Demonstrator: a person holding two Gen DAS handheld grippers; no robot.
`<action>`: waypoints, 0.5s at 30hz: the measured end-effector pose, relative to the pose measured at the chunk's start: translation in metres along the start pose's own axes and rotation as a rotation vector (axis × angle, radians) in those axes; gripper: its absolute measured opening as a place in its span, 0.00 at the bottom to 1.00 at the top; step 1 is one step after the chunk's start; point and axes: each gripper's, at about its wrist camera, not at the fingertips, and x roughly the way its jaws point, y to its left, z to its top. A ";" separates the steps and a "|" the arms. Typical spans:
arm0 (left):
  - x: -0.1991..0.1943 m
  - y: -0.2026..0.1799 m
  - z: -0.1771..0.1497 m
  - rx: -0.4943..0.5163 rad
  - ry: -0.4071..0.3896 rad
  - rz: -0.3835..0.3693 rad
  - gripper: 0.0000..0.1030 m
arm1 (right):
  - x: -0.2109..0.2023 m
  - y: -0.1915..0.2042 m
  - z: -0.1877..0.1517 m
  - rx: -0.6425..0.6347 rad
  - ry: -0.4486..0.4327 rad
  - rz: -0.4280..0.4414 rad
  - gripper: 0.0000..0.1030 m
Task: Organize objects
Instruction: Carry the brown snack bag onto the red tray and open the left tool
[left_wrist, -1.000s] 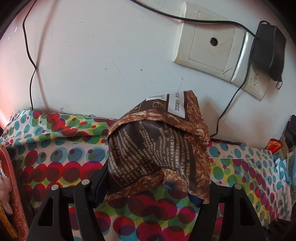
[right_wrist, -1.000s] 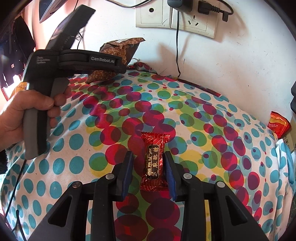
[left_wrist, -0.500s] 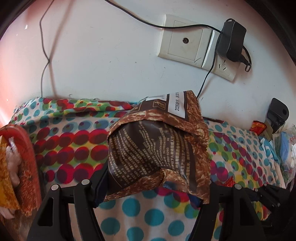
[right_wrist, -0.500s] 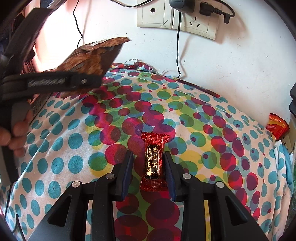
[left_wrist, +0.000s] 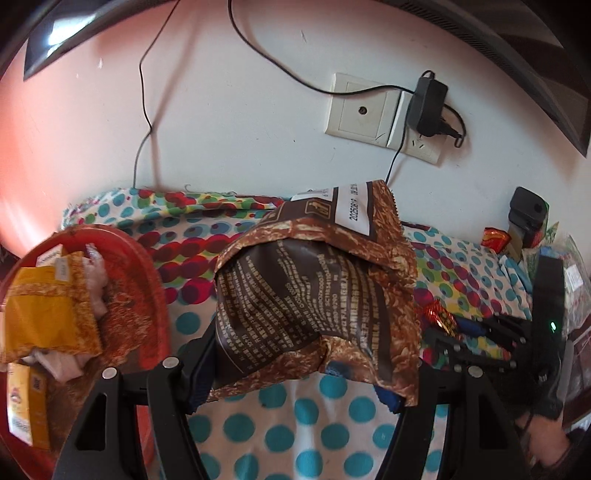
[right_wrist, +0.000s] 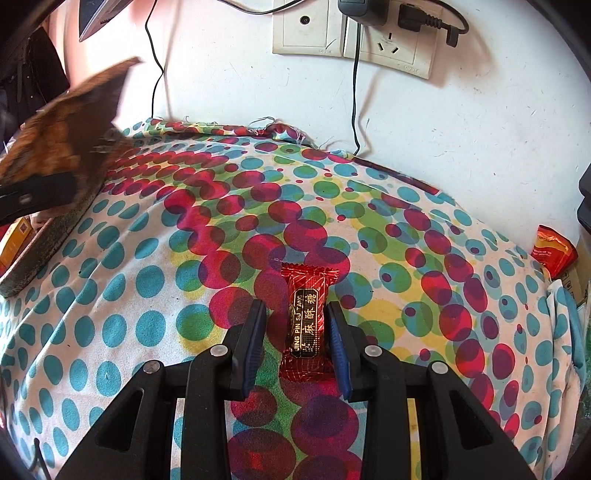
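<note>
Two grippers, two jobs: my left gripper (left_wrist: 295, 373) holds the brown snack bag (left_wrist: 314, 295) aloft, with the red tray (left_wrist: 147, 280) just to its left. My right gripper (right_wrist: 297, 343) straddles the red candy (right_wrist: 306, 325) on the dotted cloth (right_wrist: 147, 288), jaws narrowly parted, the candy's long axis running along the fingers, so I judge a straight squeeze should take it.

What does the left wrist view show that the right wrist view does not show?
Only the left wrist view shows the inside of the red tray with a yellow packet, and the left gripper clamping the brown snack bag. Only the right wrist view shows the right gripper open around the red candy, with gaps on both sides. Both show the dotted cloth, the wall socket and the brown bag.
</note>
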 end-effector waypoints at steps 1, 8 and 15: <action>-0.007 0.001 -0.002 0.011 -0.001 0.003 0.69 | 0.000 0.000 0.000 0.002 0.000 0.001 0.31; -0.052 0.026 -0.015 0.005 -0.007 0.045 0.69 | 0.000 0.000 0.001 -0.002 0.000 -0.002 0.31; -0.087 0.076 -0.023 -0.075 -0.023 0.120 0.69 | 0.000 0.001 0.001 -0.001 0.000 -0.002 0.31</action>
